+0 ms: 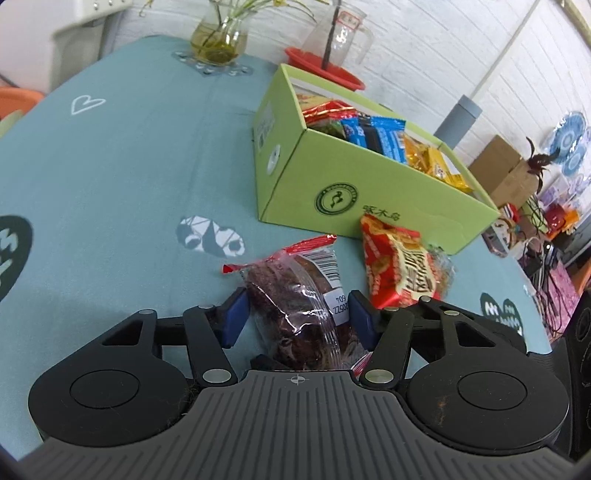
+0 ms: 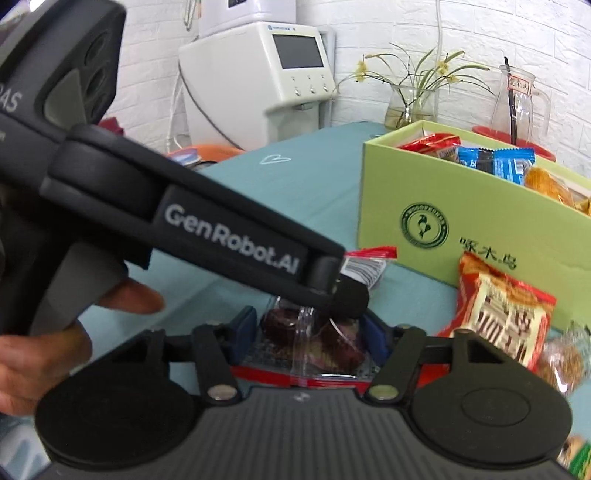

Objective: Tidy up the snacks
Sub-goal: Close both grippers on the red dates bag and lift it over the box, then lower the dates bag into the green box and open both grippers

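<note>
A clear packet of dark red dried fruit (image 1: 299, 306) with red ends lies on the teal tablecloth. My left gripper (image 1: 297, 312) has its blue pads on both sides of the packet and is shut on it. My right gripper (image 2: 308, 332) also closes on the same packet (image 2: 325, 343) from its other end. The left gripper's black body (image 2: 207, 229) crosses the right wrist view above the packet. A red and white snack packet (image 1: 400, 264) leans by the green box (image 1: 373, 192), which holds several snacks; the red packet (image 2: 502, 310) and the box (image 2: 461, 221) show in the right wrist view too.
A glass vase with flowers (image 1: 219, 40), a glass jug (image 1: 340, 33) and a red dish (image 1: 325, 68) stand at the table's far edge. A white machine (image 2: 258, 70) stands beyond the table. A wrapped pastry (image 2: 565, 358) lies at the right. Clutter sits off the table's right side.
</note>
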